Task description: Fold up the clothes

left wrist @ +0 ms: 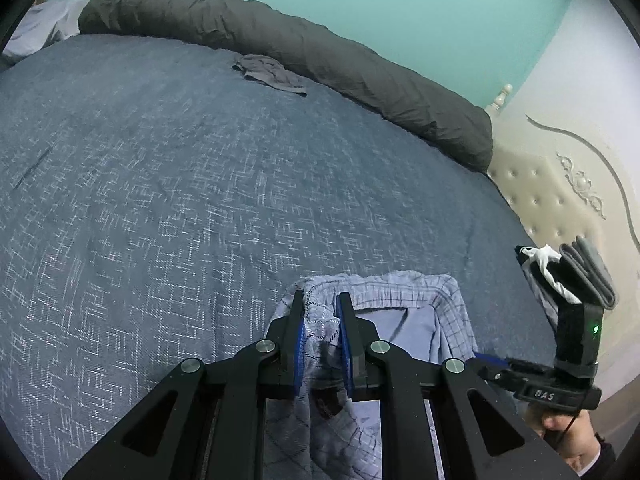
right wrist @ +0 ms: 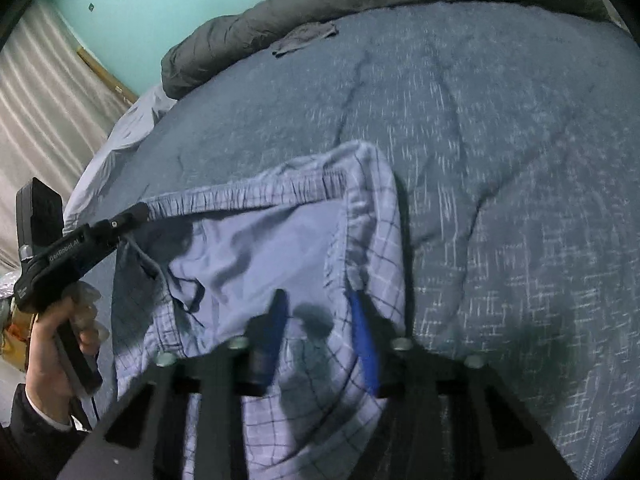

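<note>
Light blue plaid shorts [left wrist: 404,320] with an elastic waistband hang stretched between my two grippers above the blue bedspread [left wrist: 180,200]. My left gripper [left wrist: 322,304] is shut on one end of the waistband. My right gripper [right wrist: 320,300] has the other side of the shorts [right wrist: 256,256] between its blue pads, jaws partly closed on the cloth. The left gripper also shows in the right wrist view [right wrist: 136,212], pinching the waistband. The right gripper shows side-on in the left wrist view [left wrist: 492,362].
A grey garment [left wrist: 272,74] lies crumpled far back on the bed, next to a rolled dark grey duvet [left wrist: 320,52]. A cream padded headboard [left wrist: 560,184] is at the right. Folded clothes [left wrist: 580,276] are stacked near the bed's edge.
</note>
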### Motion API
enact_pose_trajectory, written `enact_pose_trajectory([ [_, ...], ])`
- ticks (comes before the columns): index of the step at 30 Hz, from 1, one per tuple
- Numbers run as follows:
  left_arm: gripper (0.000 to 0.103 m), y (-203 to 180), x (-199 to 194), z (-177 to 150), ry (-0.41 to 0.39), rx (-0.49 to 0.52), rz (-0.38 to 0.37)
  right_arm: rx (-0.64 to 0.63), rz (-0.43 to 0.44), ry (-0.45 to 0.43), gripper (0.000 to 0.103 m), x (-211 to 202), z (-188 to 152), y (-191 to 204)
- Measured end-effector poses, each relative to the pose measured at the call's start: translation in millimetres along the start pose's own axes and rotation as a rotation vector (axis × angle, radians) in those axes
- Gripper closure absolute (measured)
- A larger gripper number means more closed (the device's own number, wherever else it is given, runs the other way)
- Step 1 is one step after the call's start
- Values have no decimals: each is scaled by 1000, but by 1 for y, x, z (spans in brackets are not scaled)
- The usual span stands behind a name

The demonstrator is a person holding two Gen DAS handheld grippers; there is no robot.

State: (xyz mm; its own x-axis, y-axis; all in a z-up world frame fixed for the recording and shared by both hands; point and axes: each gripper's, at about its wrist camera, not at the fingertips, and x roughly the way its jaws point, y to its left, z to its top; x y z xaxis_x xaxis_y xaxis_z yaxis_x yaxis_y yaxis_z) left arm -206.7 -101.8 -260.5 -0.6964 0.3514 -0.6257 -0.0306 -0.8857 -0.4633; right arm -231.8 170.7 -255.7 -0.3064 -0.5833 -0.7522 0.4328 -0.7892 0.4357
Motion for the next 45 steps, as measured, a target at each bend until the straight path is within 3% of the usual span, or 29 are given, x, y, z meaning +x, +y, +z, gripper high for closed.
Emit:
enact_pose_trajectory([
  [1,88,1,1,0,1,-7,-2,-2,1,1,96,0,1,-2],
  [3,88,3,3,0,6,-14,-3,0,4,-5,99,-1,3,-6],
  [9,87,5,4,2,7,-27,-17,109,96,-99,100,-30,22,-33],
  [15,87,-1,9,3,19,-46,-58,150,41,-198,100,-57,41,-67],
  [20,87,-14,18,1,46,-40,-93,172,-10,-209,100,-60,46,-89],
  [24,82,-20,23,0,58,-29,-94,211,-54,-185,96,-54,46,-90],
  [26,79,-19,22,1,52,-38,-88,222,-66,-184,76,-55,46,-88],
  [27,76,-18,20,2,43,-44,-84,222,-54,-189,60,-57,47,-85],
  [30,66,-13,12,9,16,-56,-71,197,-12,-182,59,-63,51,-73],
  [36,65,-1,2,15,-20,-82,-32,134,4,-39,59,-42,41,-42],
  [40,65,3,0,15,-32,-95,-19,119,-57,59,59,-27,29,-32],
  [45,65,4,2,14,-30,-98,-13,63,-98,77,58,-19,18,-25],
])
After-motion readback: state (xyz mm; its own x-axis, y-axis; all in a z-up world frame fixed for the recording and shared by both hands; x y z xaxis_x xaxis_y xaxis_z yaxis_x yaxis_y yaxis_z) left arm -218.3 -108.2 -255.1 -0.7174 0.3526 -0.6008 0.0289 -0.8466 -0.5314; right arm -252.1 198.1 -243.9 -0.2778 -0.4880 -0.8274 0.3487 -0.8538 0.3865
